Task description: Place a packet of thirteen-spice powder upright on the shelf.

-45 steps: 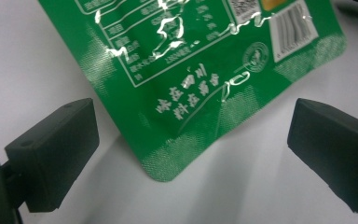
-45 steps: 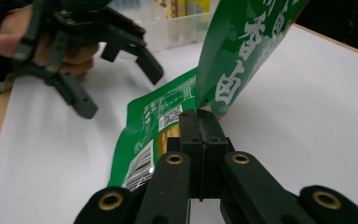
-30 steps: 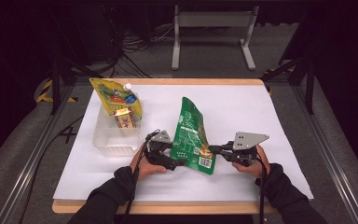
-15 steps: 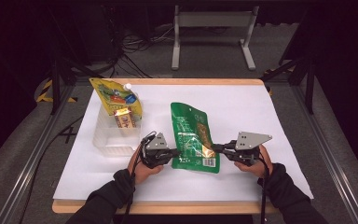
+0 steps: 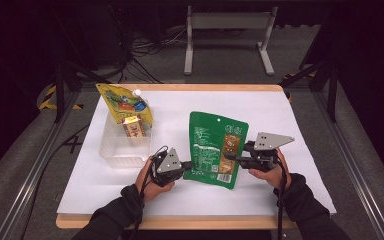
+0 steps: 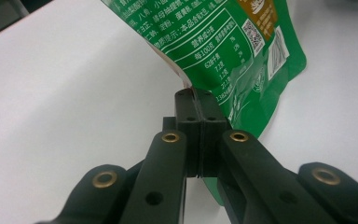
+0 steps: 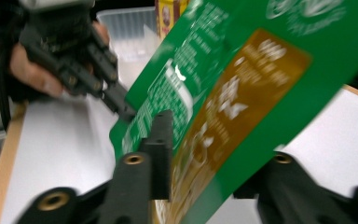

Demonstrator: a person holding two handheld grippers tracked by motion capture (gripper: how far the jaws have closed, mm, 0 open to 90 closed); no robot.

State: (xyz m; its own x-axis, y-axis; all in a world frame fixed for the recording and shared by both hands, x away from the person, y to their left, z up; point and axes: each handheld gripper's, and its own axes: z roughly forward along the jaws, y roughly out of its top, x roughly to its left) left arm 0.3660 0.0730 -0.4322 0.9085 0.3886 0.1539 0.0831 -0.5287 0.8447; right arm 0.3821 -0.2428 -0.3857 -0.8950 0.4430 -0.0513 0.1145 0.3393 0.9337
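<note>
— Where's the pouch point(image 5: 214, 149)?

— Mid-table, on white paper point(image 5: 290, 115). Glossy green foil, Chinese nutrition table, QR code. Left gripper point(image 5: 187, 164) pinches its edge, jaws pressed together.

— The right gripper point(image 5: 228, 156)?

— Its jaws have just been opening; the pouch sits between them, loose.

— Beyond?

— Clear tub point(image 5: 115, 147), yellow packets.

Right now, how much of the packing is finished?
Done: a yellow pouch and small box stand in the bin. In hand: the left gripper pinches the green pouch edge; the right gripper's jaws have just been opening around it. Left: getting it into the bin.
</note>
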